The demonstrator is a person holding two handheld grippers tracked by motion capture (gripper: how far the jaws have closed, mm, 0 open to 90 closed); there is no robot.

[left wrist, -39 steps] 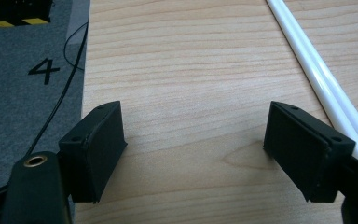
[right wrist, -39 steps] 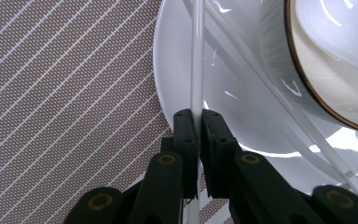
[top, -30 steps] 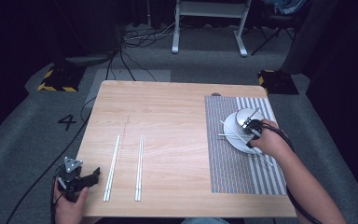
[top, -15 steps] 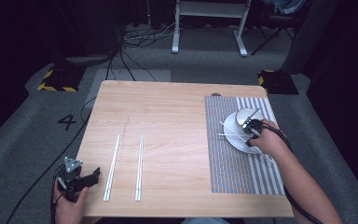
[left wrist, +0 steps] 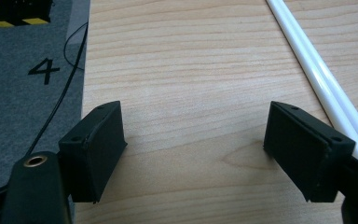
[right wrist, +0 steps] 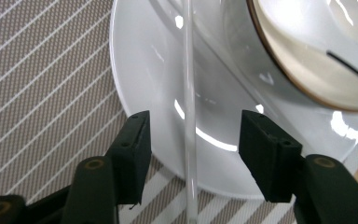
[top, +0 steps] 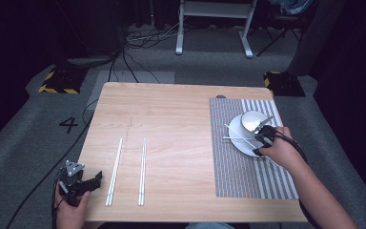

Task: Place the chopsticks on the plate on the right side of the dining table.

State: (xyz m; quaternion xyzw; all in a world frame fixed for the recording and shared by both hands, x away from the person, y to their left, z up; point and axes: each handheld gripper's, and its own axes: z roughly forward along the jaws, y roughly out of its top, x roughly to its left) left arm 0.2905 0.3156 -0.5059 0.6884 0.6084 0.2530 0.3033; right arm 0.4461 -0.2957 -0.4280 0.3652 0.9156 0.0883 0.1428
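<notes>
Right gripper (right wrist: 189,154) over plate (right wrist: 144,84) rim on striped mat (right wrist: 37,70); jaws just opened, spread, chopstick (right wrist: 189,107) lying loose between, long axis running straight ahead of claw, across plate beside bowl (right wrist: 307,51). Left gripper (left wrist: 193,149) spread, empty, on bare table (left wrist: 191,56), chopstick pair (left wrist: 317,70) just beside.
</notes>
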